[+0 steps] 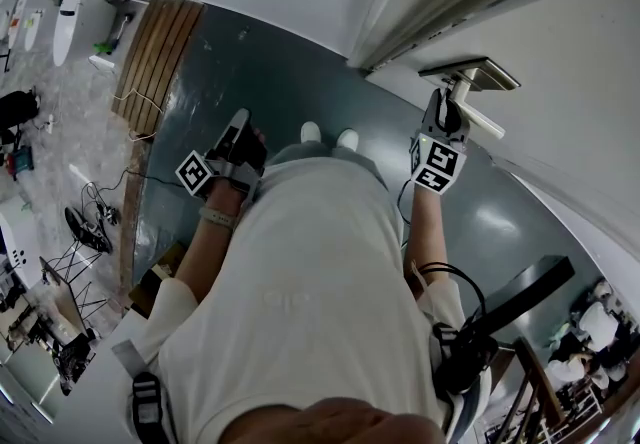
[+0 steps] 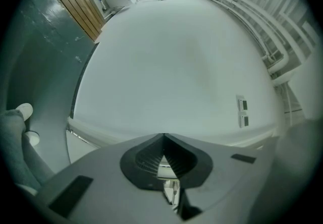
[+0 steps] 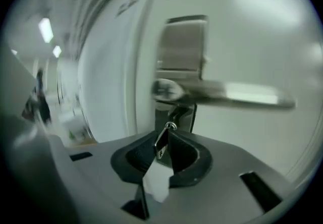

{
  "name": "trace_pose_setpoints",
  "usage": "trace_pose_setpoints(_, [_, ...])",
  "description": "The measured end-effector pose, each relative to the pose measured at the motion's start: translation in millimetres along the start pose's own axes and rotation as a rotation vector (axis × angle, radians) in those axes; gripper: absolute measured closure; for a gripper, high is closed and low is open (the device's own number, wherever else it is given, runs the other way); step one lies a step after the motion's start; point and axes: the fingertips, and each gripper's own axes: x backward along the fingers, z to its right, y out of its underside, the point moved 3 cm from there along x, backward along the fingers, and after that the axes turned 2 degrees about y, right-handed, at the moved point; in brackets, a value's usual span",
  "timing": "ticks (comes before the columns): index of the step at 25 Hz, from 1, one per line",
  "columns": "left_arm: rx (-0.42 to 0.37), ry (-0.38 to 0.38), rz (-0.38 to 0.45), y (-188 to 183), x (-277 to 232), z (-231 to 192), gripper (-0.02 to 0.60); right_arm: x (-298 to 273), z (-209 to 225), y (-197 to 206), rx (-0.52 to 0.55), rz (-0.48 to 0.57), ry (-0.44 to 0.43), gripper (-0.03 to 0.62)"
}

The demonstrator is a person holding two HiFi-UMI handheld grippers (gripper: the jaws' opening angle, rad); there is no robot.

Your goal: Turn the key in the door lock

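Observation:
A silver lever handle (image 3: 227, 92) on a metal lock plate (image 3: 184, 44) sits on the white door (image 3: 262, 26). Below the lever a small metal key (image 3: 161, 140) with a ring at its top stands in the lock, and my right gripper (image 3: 164, 137) is shut on it. From the head view the same gripper (image 1: 445, 102) is right under the handle (image 1: 478, 117), and the key itself is hidden. My left gripper (image 1: 240, 122) hangs at the person's left side, away from the door. It (image 2: 164, 140) is shut, holds nothing, and faces a bare white wall.
The floor (image 1: 260, 72) is dark green, with wooden slats (image 1: 155, 62) along its far edge. Cables and equipment (image 1: 85, 222) lie at the left. The person's feet (image 1: 325, 135) stand close to the door frame (image 1: 400, 22). A small wall switch (image 2: 242, 111) shows in the left gripper view.

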Motion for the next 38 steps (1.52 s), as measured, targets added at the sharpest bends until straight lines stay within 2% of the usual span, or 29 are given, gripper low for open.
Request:
trace_pose_setpoints(2, [-0.002, -0.001, -0.002, -0.1, 0.1, -1.5, 0.574, -1.4, 6.6, 3.8, -0.257, 0.016, -0.048, 0.517])
trace_pose_setpoints(3, [-0.002, -0.001, -0.002, 0.2, 0.2, -2.1, 0.574, -2.1, 8.0, 4.7, -0.327, 0.021, -0.060, 0.518])
trace_pose_setpoints(8, [-0.002, -0.001, -0.001, 1.3, -1.0, -0.2, 0.574, -3.9, 13.5, 4.3, -0.525, 0.028, -0.106, 0.519])
trace_pose_setpoints(20, [0.005, -0.003, 0.002, -2.3, -1.4, -2.8, 0.574, -3.7, 17.1, 14.3, -1.196, 0.019, -0.232, 0.519])
trace_pose_setpoints(25, [0.008, -0.003, 0.000, -3.7, -2.9, -1.8, 0.574, -1.5, 15.8, 19.3, -1.424, 0.018, -0.264, 0.519])
trace_pose_setpoints(28, [0.009, -0.004, -0.003, -3.7, -3.8, -1.5, 0.574, -2.5, 16.2, 24.2, -1.571, 0.050, -0.324, 0.519])
trace_pose_setpoints(30, [0.010, -0.003, -0.003, -3.7, -3.5, -0.9, 0.574, -3.0, 16.5, 26.0, -1.644, 0.067, -0.361, 0.517])
trace_pose_setpoints(33, [0.011, -0.004, -0.002, -3.9, -2.5, -0.9, 0.574, -3.1, 16.2, 27.1, -1.697, 0.087, -0.393, 0.517])
trace_pose_setpoints(38, [0.013, -0.002, -0.002, -1.3, -3.3, -2.5, 0.574, -4.0, 16.7, 26.7, -1.623, 0.085, -0.395, 0.517])
